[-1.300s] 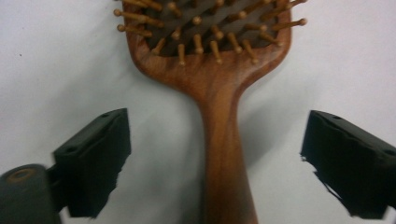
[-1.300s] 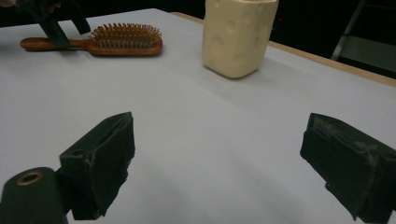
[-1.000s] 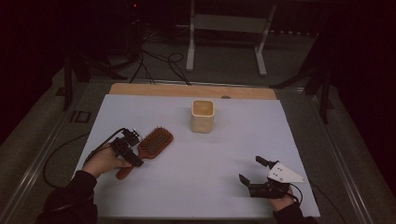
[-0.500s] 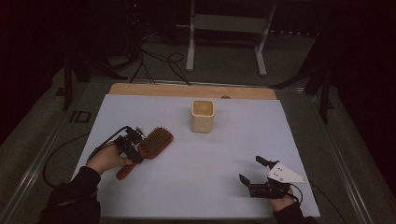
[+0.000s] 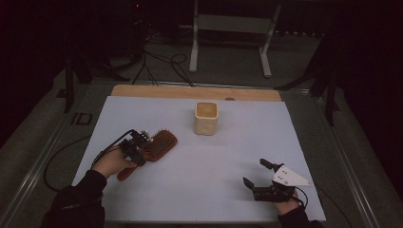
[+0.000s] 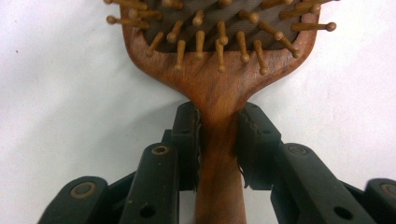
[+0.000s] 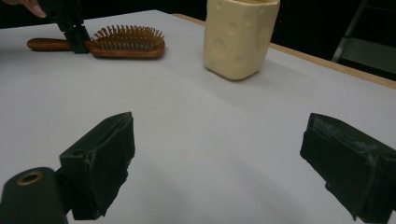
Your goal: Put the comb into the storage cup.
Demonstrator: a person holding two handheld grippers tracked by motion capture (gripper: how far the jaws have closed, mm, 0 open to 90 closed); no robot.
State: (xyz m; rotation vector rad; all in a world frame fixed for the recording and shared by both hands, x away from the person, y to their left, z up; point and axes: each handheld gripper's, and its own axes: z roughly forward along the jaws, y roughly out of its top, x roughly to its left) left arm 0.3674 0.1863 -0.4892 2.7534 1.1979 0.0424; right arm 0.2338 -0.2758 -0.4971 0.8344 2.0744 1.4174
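Left gripper (image 6: 219, 140) has just been closing and now both pads sit against the neck of the wooden hairbrush (image 6: 219, 56), clamped right where the handle flares into the head. On the white table (image 5: 237, 142), the hairbrush (image 5: 159, 145) lies flat, bristles up, at about eight o'clock from the cream cup (image 5: 206, 118), well apart from it. Right gripper (image 5: 260, 175) waits with jaws wide apart and nothing between them, down at five o'clock from the cup.

Here's the worry: that grip is near the neck, with the heavy head out front. Lift now and the brush could pivot, nose dipping, or twist between the pads if the rounded handle slips. A sweep toward two o'clock might clip the cup.
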